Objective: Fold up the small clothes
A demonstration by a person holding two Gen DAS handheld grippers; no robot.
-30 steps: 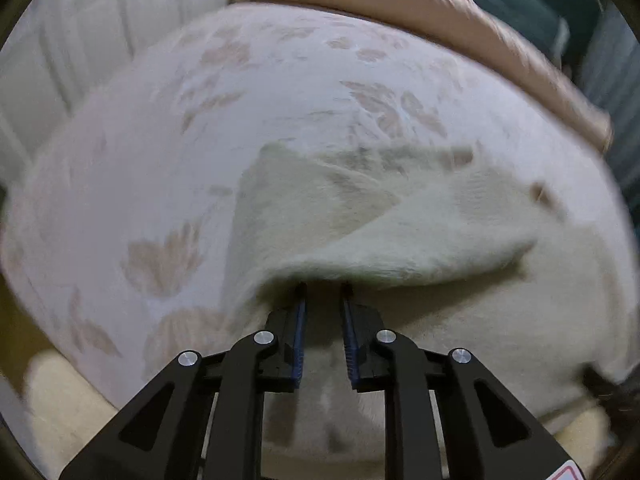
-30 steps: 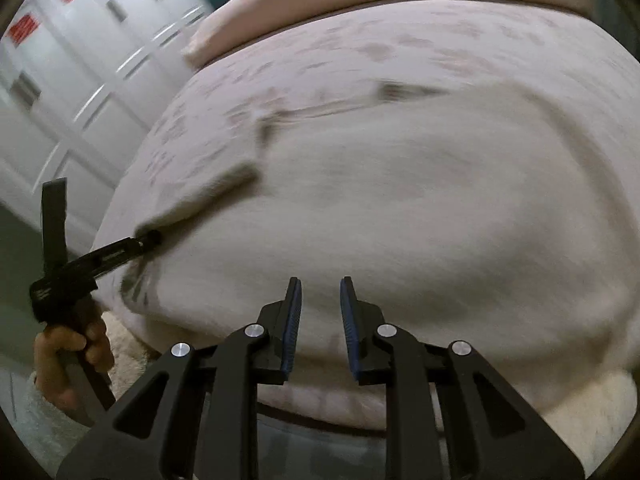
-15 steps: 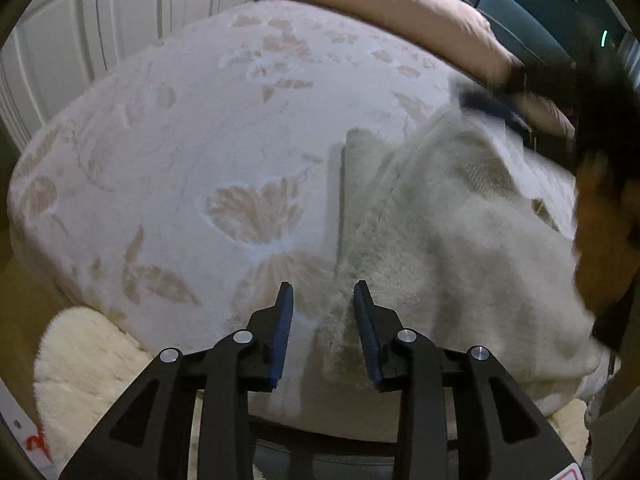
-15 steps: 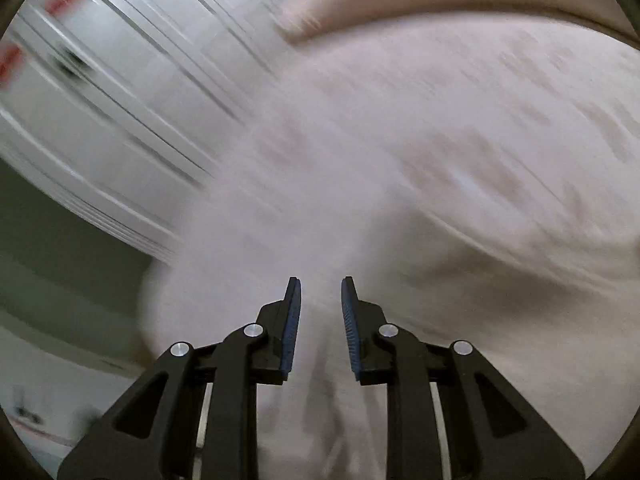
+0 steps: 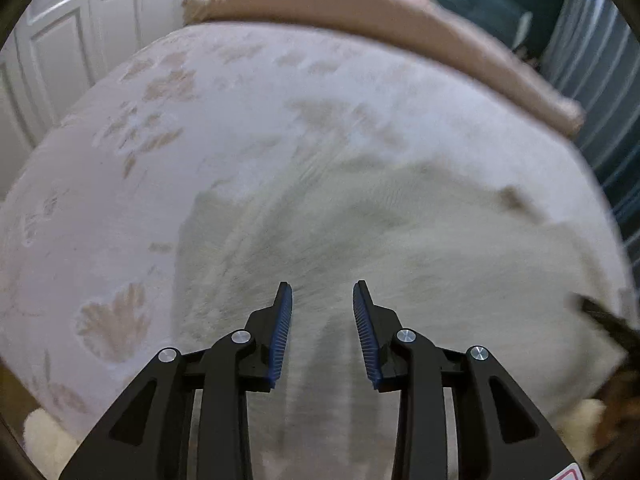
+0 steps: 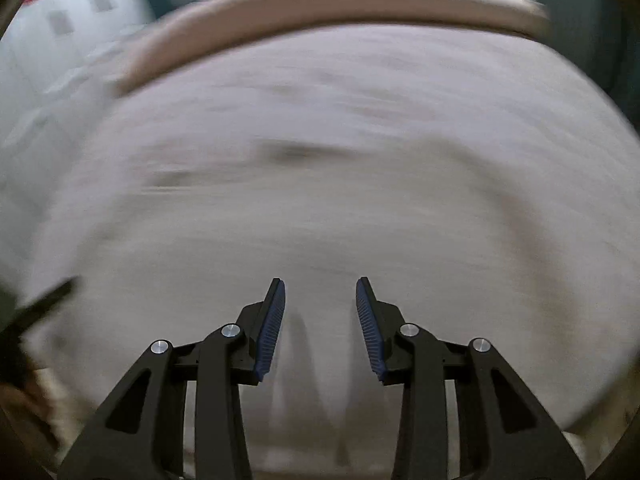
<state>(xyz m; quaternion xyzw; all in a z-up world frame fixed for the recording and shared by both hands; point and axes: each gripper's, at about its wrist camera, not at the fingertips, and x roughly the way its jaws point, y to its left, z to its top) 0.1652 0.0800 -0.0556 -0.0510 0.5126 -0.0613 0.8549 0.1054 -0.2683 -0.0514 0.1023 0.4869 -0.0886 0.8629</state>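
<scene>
A cream fleece garment [image 5: 380, 240] lies spread flat on the pale bedspread with a leaf print [image 5: 192, 128]. It shows blurred in the right wrist view [image 6: 340, 220] too. My left gripper [image 5: 322, 292] is open and empty, just above the garment's near part. My right gripper [image 6: 320, 290] is open and empty, also over the garment's near part. The right gripper's tip shows at the right edge of the left wrist view [image 5: 600, 316]. The left gripper shows at the left edge of the right wrist view [image 6: 44, 300].
A pink rolled blanket [image 5: 380, 28] lies along the far edge of the bed. White panelled doors [image 5: 60, 52] stand at the left. A fluffy cream rug [image 5: 44, 440] lies on the floor by the near bed edge.
The left gripper has let go of the garment edge it held a second ago and opened wider. The garment now lies flat. Both views swung back to face the bed.
</scene>
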